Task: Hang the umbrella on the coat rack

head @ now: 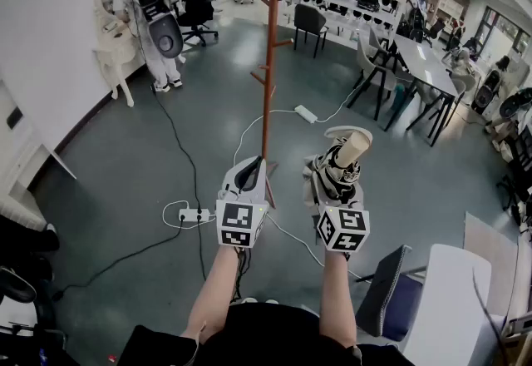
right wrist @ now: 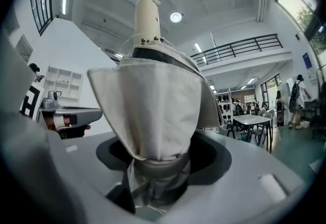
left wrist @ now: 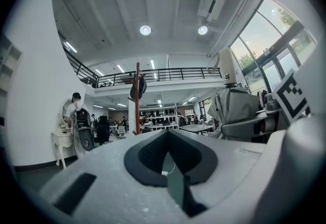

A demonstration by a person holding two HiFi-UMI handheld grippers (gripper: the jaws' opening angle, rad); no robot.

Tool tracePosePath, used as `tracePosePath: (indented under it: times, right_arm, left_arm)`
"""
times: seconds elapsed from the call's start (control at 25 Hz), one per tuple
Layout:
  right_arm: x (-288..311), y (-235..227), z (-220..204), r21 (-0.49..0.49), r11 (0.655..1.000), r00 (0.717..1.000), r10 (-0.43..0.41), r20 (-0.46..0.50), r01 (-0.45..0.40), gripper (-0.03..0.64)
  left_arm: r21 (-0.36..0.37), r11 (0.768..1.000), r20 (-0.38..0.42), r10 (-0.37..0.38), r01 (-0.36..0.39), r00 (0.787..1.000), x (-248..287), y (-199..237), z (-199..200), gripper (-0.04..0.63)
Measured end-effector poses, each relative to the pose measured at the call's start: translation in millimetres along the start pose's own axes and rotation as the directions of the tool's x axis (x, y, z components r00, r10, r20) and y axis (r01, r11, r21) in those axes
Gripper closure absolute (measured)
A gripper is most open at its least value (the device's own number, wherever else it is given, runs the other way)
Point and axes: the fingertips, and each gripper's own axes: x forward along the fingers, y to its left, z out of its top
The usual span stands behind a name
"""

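Umbrella (head: 342, 158), clamped upright in the right tool (right wrist: 158, 167), needs lifting onto a peg of the coat rack (head: 268, 65) at upper centre, with the closed, empty left tool (head: 249, 177) steadying it.

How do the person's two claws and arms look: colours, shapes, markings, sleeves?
The left claw and right claw have pale grey, rounded shells with a dark hollow round the jaws. Each carries a white cube with black square markers. No sleeves cover the forearms; the top is black.
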Motion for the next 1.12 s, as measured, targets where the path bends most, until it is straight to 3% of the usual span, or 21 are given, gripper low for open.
tracePosePath:
  times: [0.72, 1.12]
  right_arm:
    - [0, 9, 4, 0.004, 1.000, 1.000, 0.018, 0.008, -0.018, 0.318]
    - [14, 31, -1, 0.027, 0.999, 1.000, 0.019, 0.000, -0.019, 0.307]
  left_arm:
    - [-0.009, 1.000, -0.002, 0.001, -0.001, 1.000, -4, 8, 1, 0.591]
    - [-0.025, 1.000, 0.000, -0.014, 0.014, 1.000, -7, 35, -7, 0.592]
